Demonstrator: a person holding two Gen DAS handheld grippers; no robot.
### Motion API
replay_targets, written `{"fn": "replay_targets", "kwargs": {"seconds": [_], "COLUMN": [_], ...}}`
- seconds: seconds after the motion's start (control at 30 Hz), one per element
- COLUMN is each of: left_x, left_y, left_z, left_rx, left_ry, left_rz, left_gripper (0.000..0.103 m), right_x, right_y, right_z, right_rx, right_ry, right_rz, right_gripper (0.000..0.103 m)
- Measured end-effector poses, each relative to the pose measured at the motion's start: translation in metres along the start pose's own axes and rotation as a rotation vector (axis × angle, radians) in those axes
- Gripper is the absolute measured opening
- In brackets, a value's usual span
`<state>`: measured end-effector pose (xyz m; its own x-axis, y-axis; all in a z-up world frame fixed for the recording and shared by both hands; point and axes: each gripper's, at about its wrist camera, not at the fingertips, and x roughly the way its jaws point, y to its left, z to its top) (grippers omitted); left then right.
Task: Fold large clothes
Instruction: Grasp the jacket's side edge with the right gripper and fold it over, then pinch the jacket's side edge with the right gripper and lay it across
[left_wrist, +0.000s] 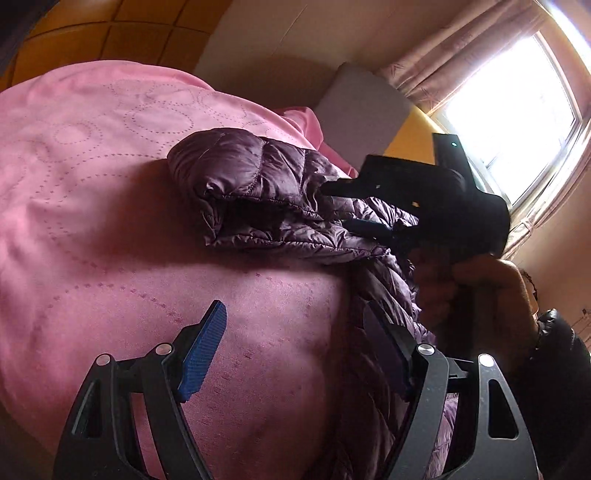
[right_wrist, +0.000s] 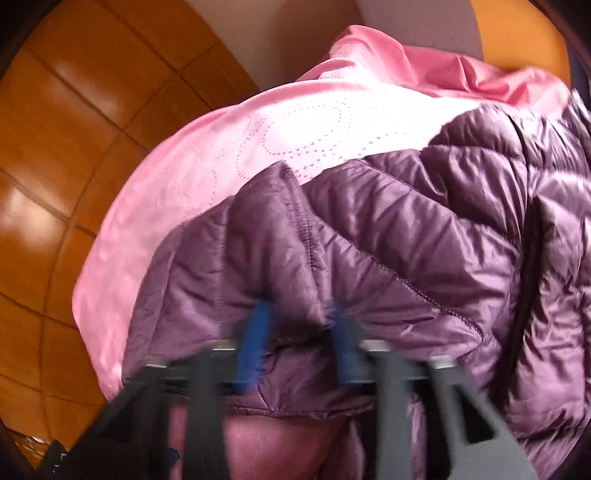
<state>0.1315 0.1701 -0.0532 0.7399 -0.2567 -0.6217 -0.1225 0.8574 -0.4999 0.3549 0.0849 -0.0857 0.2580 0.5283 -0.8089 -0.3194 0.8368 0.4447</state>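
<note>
While daylight pours through one window (left_wrist: 517, 107) at the upper right of the left wrist view, the largest thing in sight is one bed, covered by a single pink bedspread (left_wrist: 92, 177). Its cloth is soft and matte, stitched with dotted lines that form overlapping circles. Around the bed lies a floor (right_wrist: 55, 122) of glossy orange-brown square tiles. One pale patterned curtain (left_wrist: 461, 48) hangs beside the window, and one grey cushion (left_wrist: 362, 103) leans near the wall behind the bed.

One purple puffer jacket (left_wrist: 266, 199) lies on the bedspread, toward the right side in the left wrist view. It is shiny, quilted in puffy stitched bands, wrinkled all over, and partly doubled over on itself so that a rounded fold faces left.

Two grippers are present, each black with two fingers faced in ribbed blue pads. In its own view the left gripper (left_wrist: 295, 332) hangs over the bedspread with its jaws wide and nothing between them; its left pad (left_wrist: 205, 350) is over bare pink cloth, while its right finger is at the edge of the jacket. The right gripper (right_wrist: 295, 325) is blurred in its own view, and its jaws are pinched together on a bunched ridge of the jacket. From the left wrist view, the right gripper (left_wrist: 354, 206) pokes into the jacket's folded layers, and a bare hand (left_wrist: 491, 284) grasps its handle just below.
</note>
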Motion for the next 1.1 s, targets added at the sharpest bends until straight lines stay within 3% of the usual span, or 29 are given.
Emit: {"fn": "replay_targets", "kwargs": {"seconds": [0.3, 0.5, 0.77, 0.9, 1.1], "left_x": [0.001, 0.01, 0.042, 0.058, 0.074], "left_y": [-0.007, -0.038, -0.089, -0.111, -0.13], "left_z": [0.0, 0.009, 0.013, 0.006, -0.012], "left_rx": [-0.009, 0.053, 0.157, 0.215, 0.286], "left_ry": [0.009, 0.017, 0.06, 0.095, 0.158], "left_rz": [0.008, 0.03, 0.029, 0.017, 0.017], "left_gripper": [0.075, 0.075, 0.08, 0.08, 0.08], "right_x": [-0.104, -0.191, -0.286, -0.313, -0.316], "right_y": [0.021, -0.002, -0.102, -0.162, -0.246], "right_z": [0.004, 0.01, -0.012, -0.04, -0.101], "right_rx": [-0.125, -0.1, 0.075, 0.184, 0.364], "right_ry": [-0.26, -0.456, -0.626, -0.631, -0.572], "right_rz": [0.026, -0.003, -0.098, -0.161, -0.258], "right_gripper": [0.008, 0.008, 0.008, 0.008, 0.008]}}
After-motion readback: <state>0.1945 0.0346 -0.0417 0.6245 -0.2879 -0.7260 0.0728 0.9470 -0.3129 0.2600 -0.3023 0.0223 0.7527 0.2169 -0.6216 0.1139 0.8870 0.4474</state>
